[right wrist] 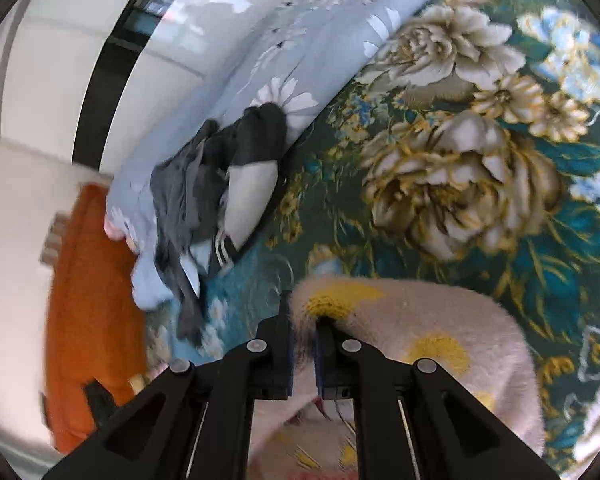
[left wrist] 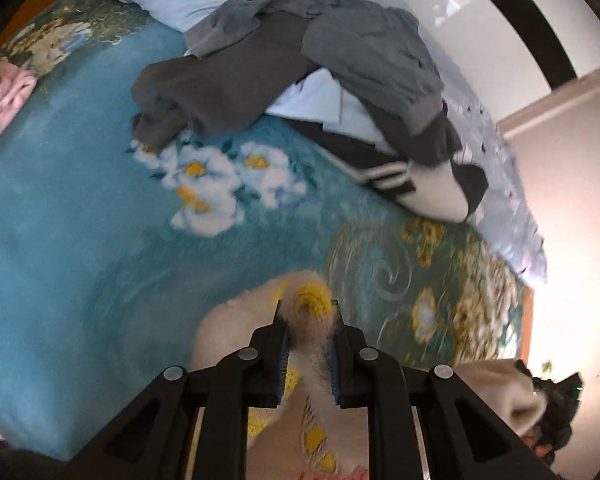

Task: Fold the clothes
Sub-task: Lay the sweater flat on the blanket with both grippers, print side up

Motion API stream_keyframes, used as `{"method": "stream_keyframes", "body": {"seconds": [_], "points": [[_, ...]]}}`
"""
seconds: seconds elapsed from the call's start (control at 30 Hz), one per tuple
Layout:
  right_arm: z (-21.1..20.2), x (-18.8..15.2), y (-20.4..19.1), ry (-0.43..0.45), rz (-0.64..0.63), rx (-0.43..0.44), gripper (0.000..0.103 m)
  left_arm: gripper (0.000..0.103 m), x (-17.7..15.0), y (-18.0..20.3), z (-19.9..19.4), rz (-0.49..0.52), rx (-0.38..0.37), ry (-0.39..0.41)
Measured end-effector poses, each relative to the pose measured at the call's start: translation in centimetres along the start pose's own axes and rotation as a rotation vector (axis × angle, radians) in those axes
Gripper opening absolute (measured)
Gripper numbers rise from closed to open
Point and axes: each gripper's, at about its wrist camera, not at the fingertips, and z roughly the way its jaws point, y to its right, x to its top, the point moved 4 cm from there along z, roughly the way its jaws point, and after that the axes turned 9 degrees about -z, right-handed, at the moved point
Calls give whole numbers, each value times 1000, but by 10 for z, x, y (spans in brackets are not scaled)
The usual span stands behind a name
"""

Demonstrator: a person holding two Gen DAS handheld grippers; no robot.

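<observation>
I have the fuzzy pink sweater (left wrist: 236, 332) with yellow flowers gathered up over the bed, one pinch in each tool. My left tongs (left wrist: 307, 312) are clenched on a ridge of its fabric, and my right tongs (right wrist: 305, 312) are clamped on another fold near a yellow flower. Beneath it lies the teal floral blanket (left wrist: 80, 220). Farther off on that blanket sits a heap of grey clothes (left wrist: 260, 64), with a black-and-white striped garment (left wrist: 412, 184) under its edge. A pale blue floral quilt (right wrist: 284, 52) runs along the wall side.
</observation>
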Motion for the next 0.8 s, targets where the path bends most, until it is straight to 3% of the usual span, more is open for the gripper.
{"method": "stream_keyframes", "body": {"seconds": [0.1, 0.3, 0.43, 0.5, 0.67, 0.8], "points": [[25, 18, 15, -32, 80, -24, 8, 25, 16, -1, 23, -24, -11, -3], [65, 38, 37, -25, 122, -88, 10, 40, 45, -3, 49, -148, -104, -30], [81, 44, 50, -19, 175, -100, 13, 46, 48, -9, 39, -120, -113, -4], [82, 45, 51, -7, 189, -91, 20, 47, 47, -13, 32, -98, -114, 16], [78, 47, 40, -5, 128, -104, 26, 51, 41, -25, 14, -33, -58, 83], [68, 45, 26, 6, 56, -63, 43, 52, 12, -29, 25, 65, 30, 44]]}}
